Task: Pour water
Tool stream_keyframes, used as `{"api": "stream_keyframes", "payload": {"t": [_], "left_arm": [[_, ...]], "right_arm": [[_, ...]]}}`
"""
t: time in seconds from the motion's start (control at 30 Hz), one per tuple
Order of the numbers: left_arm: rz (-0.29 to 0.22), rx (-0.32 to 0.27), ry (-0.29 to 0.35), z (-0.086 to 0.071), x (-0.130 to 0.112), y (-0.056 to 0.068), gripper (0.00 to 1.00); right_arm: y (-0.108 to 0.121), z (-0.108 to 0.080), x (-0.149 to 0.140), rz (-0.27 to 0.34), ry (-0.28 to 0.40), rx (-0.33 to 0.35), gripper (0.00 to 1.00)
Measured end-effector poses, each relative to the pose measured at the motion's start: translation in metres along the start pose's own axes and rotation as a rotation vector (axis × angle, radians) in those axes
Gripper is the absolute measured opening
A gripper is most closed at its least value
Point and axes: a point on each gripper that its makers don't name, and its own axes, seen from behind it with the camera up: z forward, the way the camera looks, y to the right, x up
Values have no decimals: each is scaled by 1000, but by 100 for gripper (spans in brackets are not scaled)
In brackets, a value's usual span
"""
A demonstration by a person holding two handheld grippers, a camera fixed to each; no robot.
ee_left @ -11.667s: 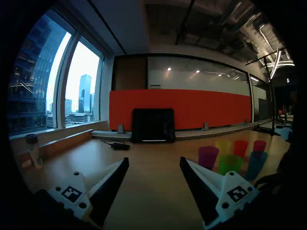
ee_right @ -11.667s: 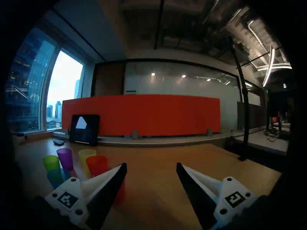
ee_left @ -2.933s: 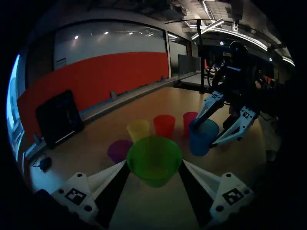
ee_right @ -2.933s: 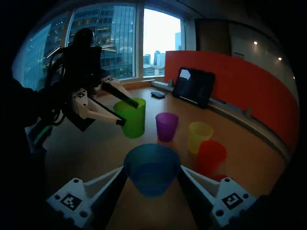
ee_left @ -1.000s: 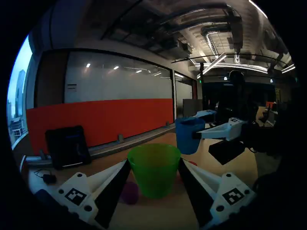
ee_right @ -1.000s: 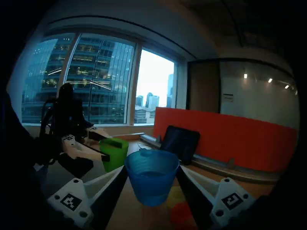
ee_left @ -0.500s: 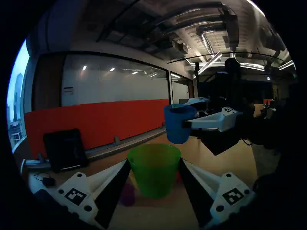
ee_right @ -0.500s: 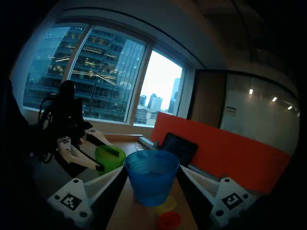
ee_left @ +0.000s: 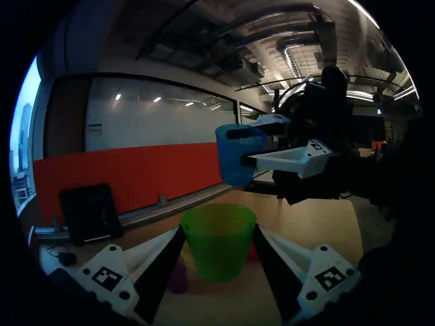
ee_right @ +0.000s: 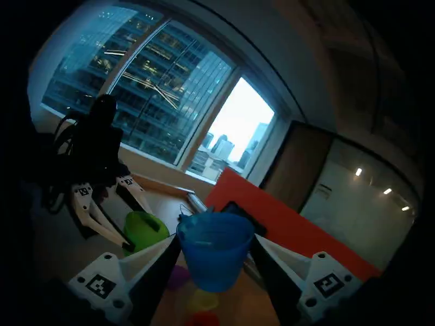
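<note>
Left hand-held gripper (ee_left: 218, 228) pinches a translucent green cup (ee_left: 218, 247); right hand-held gripper (ee_right: 215, 237) pinches a tilted blue cup (ee_right: 216, 263) higher up.

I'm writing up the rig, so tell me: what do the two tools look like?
Left tool and right tool match: two white wedge-shaped fingers with black inner faces, each carrying a square black-and-white marker. A dark housing sits behind.

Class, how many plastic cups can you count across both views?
5: green cup in the left gripper; blue cup in the right gripper; purple cup, yellow cup and red cup on the table below. Others may be hidden behind the held cups.
</note>
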Motion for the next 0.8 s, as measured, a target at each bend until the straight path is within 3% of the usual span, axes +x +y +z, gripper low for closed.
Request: {"api": "stream_keyframes", "payload": {"t": [0.43,0.8], "left_arm": [[2,-6,1,2,2,5,87],[9,-17,1,6,0,11,87]], "right_arm": [[22,9,22,-211,-3,-20,90],[39,16,40,-348,4,-40,90]]}}
